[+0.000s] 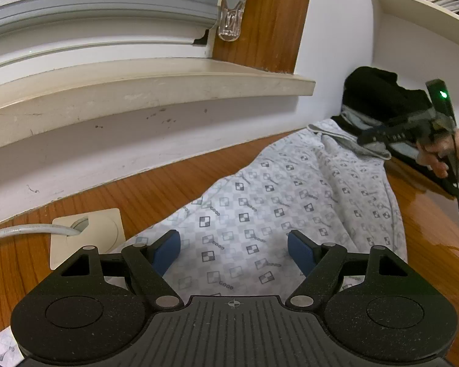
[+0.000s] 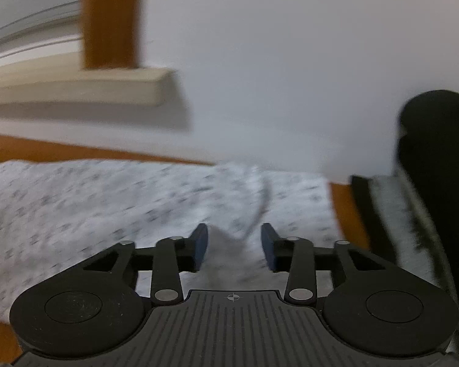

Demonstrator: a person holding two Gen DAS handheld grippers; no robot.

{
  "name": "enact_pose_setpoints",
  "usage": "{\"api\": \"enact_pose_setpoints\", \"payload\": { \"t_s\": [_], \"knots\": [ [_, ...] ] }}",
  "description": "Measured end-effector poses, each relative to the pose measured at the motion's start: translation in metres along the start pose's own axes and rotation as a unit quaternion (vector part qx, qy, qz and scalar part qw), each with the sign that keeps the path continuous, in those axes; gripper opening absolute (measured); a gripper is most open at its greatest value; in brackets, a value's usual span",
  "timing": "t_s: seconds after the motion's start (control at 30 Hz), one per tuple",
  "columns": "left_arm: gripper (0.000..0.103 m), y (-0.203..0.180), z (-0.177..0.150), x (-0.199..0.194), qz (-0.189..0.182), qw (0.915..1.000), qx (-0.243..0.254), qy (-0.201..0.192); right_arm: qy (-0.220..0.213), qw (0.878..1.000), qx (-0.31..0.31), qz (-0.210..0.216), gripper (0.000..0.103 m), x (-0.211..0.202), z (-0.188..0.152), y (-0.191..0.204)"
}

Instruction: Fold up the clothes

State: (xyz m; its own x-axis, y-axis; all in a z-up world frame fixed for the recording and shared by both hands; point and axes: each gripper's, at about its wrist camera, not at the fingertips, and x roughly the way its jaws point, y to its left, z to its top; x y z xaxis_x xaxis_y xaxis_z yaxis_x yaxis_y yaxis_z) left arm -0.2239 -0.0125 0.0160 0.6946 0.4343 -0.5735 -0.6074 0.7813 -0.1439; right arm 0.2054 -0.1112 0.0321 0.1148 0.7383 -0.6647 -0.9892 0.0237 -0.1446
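The patterned garment point(image 1: 290, 202) lies on the wooden table point(image 1: 174, 180), its length running from the near edge toward the wall corner — bare wood along both sides. The left gripper point(image 1: 234, 252) hangs over its near end, jaws wide and empty; the right gripper point(image 2: 234, 246) stands parted above a raised fold, not pinching it.

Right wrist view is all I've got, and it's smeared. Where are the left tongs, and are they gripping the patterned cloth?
Observer: The left tongs are wide open over the near end of the patterned garment and are gripping nothing.
Operator: Is anything on the table beside that end?
Observer: Yes. A beige cable plate with a white cable running into it sits right beside the cloth, on the left of the left wrist view.
Operator: What's the dark lump on my right?
Observer: It's a pile of black clothes against the wall at the garment's far end, just behind the right tongs.
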Motion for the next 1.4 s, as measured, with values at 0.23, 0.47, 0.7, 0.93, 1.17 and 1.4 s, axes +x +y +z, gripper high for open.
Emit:
{"api": "enact_pose_setpoints", "payload": {
  "t_s": [0.23,0.47,0.7,0.93,1.17,1.4],
  "knots": [
    [0.08,0.001,0.0,0.0,-0.002,1.0,-0.001,0.001,0.012,1.0,0.001,-0.02,0.005,0.002,0.005,-0.008],
    [0.08,0.001,0.0,0.001,-0.003,1.0,-0.001,0.002,-0.055,0.986,0.086,-0.133,0.006,-0.006,0.034,-0.065],
    [0.081,0.002,0.0,0.001,-0.006,1.0,-0.003,0.005,-0.04,0.978,0.126,-0.16,0.034,-0.003,-0.002,-0.087],
    [0.081,0.001,0.0,0.001,-0.003,1.0,0.0,0.006,-0.03,0.985,0.133,-0.102,0.042,-0.021,-0.038,-0.072],
    [0.081,0.008,0.004,-0.022,0.051,0.9986,0.002,-0.012,-0.076,0.99,0.114,-0.042,0.046,-0.032,-0.039,-0.024],
    [0.063,0.048,-0.017,-0.086,0.129,0.9914,0.02,0.009,-0.044,0.998,0.039,0.038,0.046,-0.017,-0.026,0.028]
  ]
}}
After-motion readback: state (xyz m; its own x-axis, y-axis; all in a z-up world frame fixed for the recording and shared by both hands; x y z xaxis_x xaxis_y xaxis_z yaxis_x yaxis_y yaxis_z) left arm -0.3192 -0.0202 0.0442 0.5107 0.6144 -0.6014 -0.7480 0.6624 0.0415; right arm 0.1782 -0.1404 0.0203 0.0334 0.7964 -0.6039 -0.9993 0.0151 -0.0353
